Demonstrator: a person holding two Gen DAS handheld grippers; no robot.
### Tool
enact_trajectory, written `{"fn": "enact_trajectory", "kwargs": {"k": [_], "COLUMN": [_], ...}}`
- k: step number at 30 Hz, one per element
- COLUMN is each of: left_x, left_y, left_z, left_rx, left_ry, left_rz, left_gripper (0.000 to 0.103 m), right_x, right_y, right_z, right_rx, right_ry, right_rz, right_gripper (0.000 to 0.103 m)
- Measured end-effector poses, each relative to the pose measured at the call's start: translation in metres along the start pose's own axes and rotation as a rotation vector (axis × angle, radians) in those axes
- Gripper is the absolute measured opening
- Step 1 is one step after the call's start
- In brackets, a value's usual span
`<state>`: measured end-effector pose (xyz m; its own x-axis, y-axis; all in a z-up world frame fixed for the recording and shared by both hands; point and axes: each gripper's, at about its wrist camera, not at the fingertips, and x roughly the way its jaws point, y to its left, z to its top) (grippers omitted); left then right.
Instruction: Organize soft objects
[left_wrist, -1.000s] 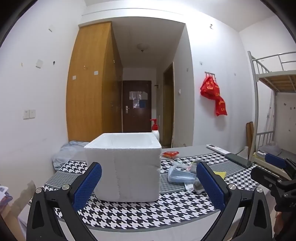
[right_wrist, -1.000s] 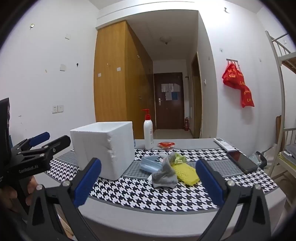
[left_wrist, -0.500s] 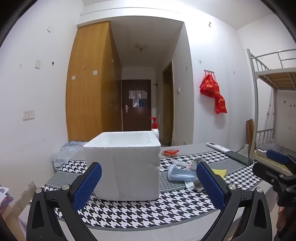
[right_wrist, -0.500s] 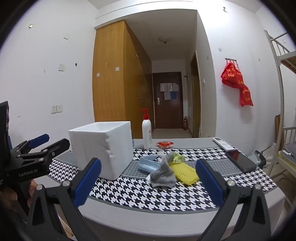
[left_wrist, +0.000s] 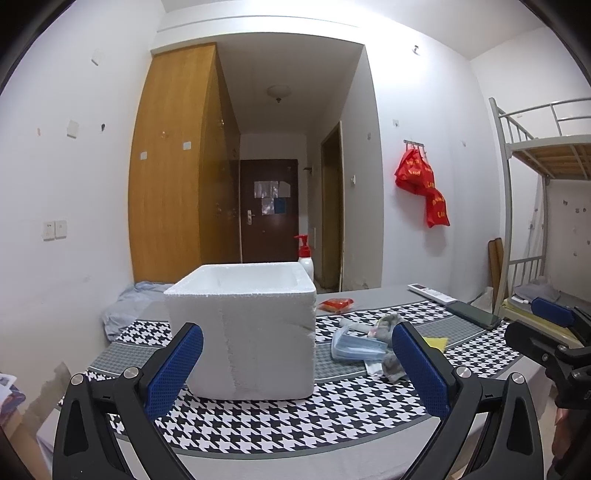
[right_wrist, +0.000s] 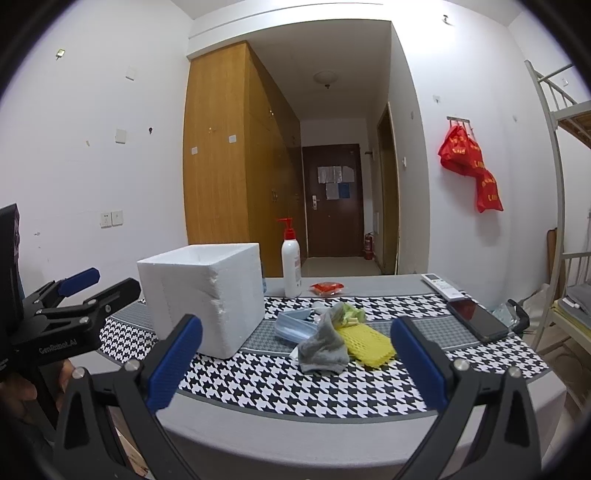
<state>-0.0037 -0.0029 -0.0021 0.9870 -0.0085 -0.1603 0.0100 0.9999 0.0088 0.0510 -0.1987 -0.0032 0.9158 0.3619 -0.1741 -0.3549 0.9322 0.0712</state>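
On table: foam box (left_wrist: 255, 325) left of gray sock (right_wrist: 325, 347) | both claws spread, empty

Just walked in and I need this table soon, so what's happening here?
A person holds a gripper in each hand over the table. The left gripper faces a white foam box; the right gripper faces a pile: gray sock, yellow foam net, blue face masks. Both grippers are open and empty; nothing is picked up yet.
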Motion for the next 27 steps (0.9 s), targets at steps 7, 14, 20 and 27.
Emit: {"fn": "enact_trajectory", "kwargs": {"k": [7, 14, 20, 27], "left_x": [0.0014, 0.0023, 0.0012, 0.0006], "left_y": [-0.0001, -0.0008, -0.0006, 0.0005], "left_z": [0.0001, 0.0008, 0.0014, 0.0007], "left_rx": [0.001, 0.010, 0.007, 0.010], "left_ry": [0.003, -0.001, -0.009, -0.009], "left_rz": [-0.013, -0.009, -0.005, -0.005], "left_gripper": [0.102, 0.102, 0.102, 0.102], "right_x": [0.0010, 0.0018, 0.0014, 0.0022], "right_y": [-0.0003, -0.0008, 0.0017, 0.0023], "right_z": [0.0026, 0.0013, 0.0010, 0.0011], "right_rx": [-0.007, 0.003, -0.003, -0.005], "right_ry": [0.003, 0.002, 0.001, 0.000], "right_rz": [-0.006, -0.003, -0.001, 0.003], "right_gripper": [0.103, 0.103, 0.103, 0.103]}}
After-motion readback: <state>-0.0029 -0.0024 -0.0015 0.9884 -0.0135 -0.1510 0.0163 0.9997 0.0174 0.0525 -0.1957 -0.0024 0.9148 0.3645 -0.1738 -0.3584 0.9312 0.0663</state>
